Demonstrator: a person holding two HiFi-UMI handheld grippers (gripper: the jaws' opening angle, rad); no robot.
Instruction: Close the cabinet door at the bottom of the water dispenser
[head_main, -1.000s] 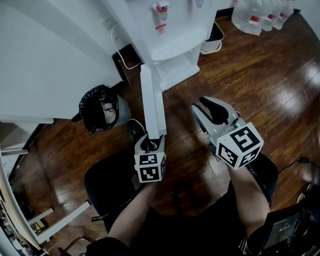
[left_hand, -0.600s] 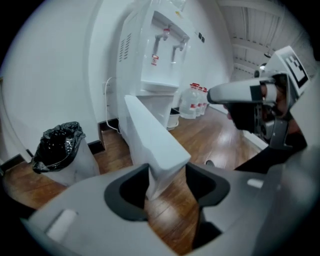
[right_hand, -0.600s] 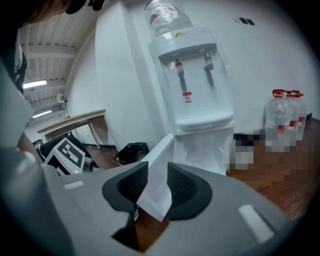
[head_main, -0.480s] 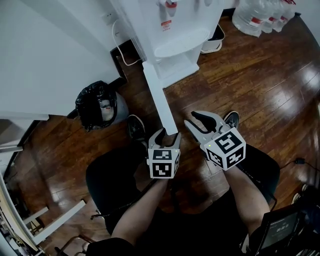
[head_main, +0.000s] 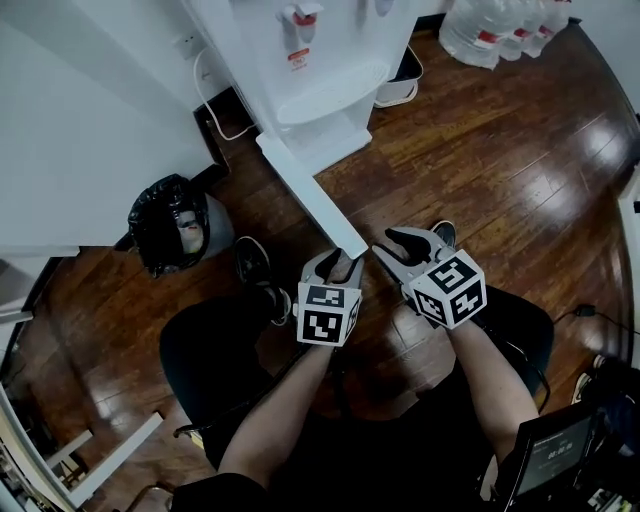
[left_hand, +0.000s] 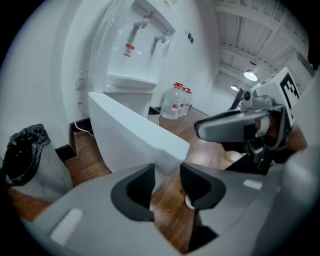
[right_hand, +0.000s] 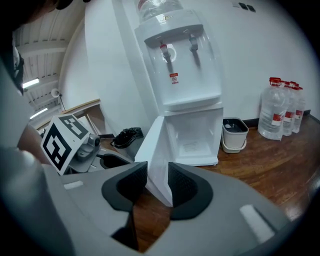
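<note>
Glossy dark wood floor (head_main: 500, 180), smooth white plastic cabinet door (head_main: 312, 197), shiny black plastic bag (head_main: 165, 220)

The place is judged to be an office or workplace refreshment corner. A white water dispenser (head_main: 340, 40) is set against a plain white wall beside a wall socket (head_main: 186, 44). Spare water bottles (head_main: 500, 35) are stored on the dark wood-plank floor (head_main: 500, 170), and a bin lined with a black bag (head_main: 165, 222) is provided. Exposed ceiling beams and a hanging lamp (left_hand: 251, 75) are noted overhead.

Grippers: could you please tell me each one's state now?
Left gripper: open, jaws just closing, cabinet door corner at their tips, ungripped.
Right gripper: open, jaws just opening, nothing between them.
</note>
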